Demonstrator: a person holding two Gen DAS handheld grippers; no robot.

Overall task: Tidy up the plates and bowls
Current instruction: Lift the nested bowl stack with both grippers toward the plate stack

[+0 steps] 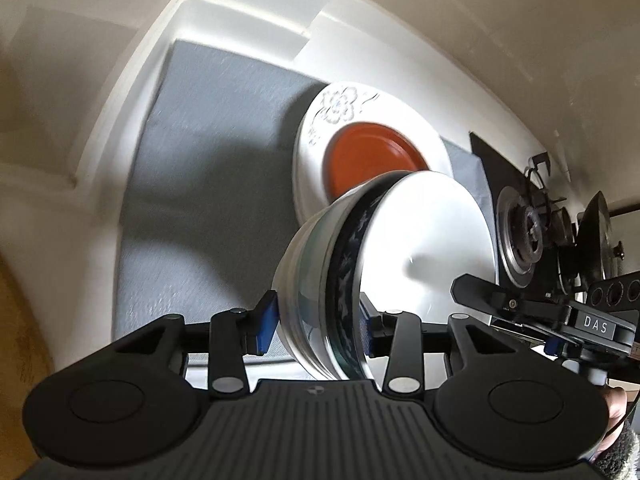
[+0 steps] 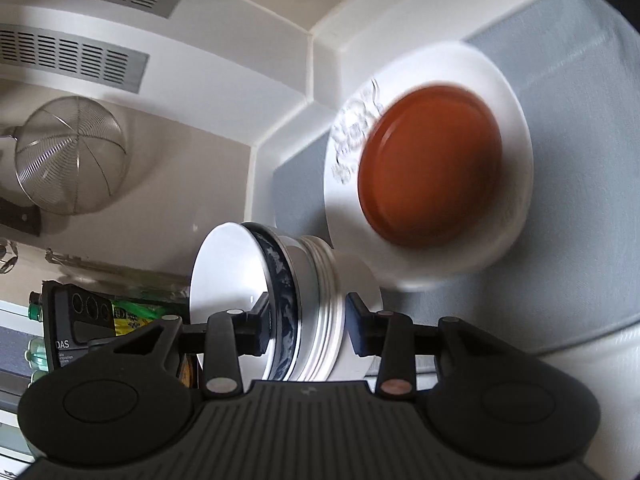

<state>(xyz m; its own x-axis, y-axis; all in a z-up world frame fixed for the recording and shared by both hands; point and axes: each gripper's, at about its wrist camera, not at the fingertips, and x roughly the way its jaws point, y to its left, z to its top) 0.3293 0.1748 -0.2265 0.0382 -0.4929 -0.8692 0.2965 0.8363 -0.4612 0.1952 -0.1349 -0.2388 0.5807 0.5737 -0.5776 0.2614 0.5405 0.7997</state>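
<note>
A stack of nested white bowls (image 1: 320, 280), the top one with a dark blue patterned rim, is held by both grippers from opposite sides. My left gripper (image 1: 316, 326) is shut on the stack's rim. My right gripper (image 2: 306, 328) is shut on the same stack (image 2: 312, 304). Beyond it a brown plate (image 1: 372, 156) rests on a large white flower-patterned plate (image 1: 340, 108) on the grey shelf liner (image 1: 208, 184). The brown plate (image 2: 430, 164) and white plate (image 2: 512, 184) also show in the right wrist view, close to the bowls.
White cabinet walls (image 1: 132, 92) enclose the grey-lined shelf. A gas stove burner (image 1: 528, 236) and a pan lie at the right. In the right wrist view a wire strainer (image 2: 68, 160) hangs by a range hood (image 2: 80, 20); bottles (image 2: 36, 312) stand at the left.
</note>
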